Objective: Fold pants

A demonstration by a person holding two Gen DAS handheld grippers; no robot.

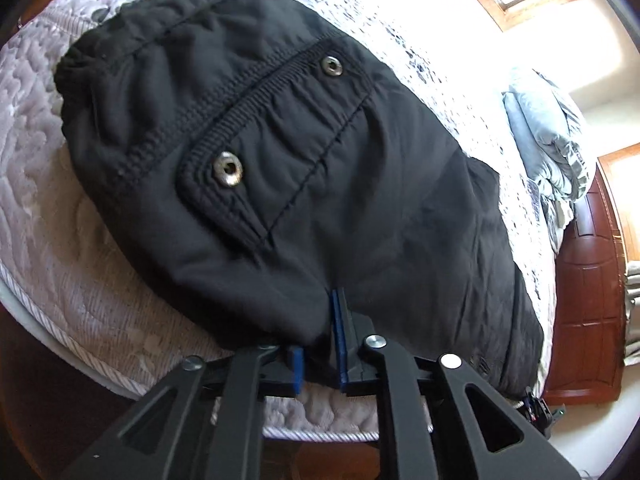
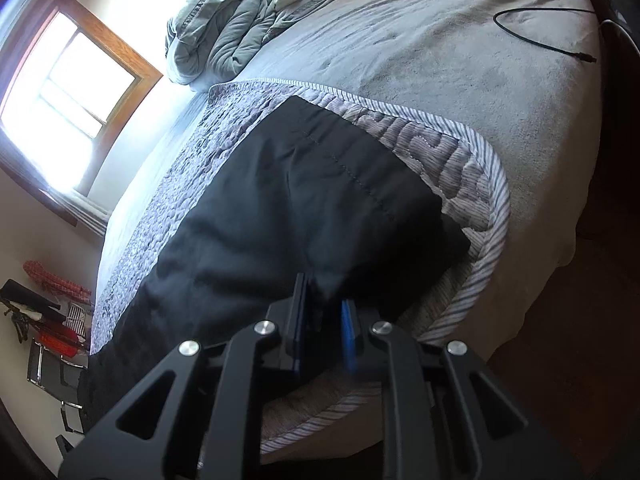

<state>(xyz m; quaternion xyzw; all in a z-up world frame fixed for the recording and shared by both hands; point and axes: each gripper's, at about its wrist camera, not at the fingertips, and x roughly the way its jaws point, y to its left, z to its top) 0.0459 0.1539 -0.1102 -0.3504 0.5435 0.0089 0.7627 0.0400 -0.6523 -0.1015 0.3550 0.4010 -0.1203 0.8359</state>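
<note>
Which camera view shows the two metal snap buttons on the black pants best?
The left wrist view. Both snap buttons sit close and sharp there, on the elastic pocket band of the black pants. The right wrist view shows only plain black fabric with a stitched seam; no buttons are visible.

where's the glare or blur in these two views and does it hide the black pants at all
Left wrist view: window light washes out the quilt at upper right; the pants stay sharp, snaps readable. Right wrist view: the window is blown out, the pants are dark with little detail, and the right gripper pad looks slightly smeared.
</note>
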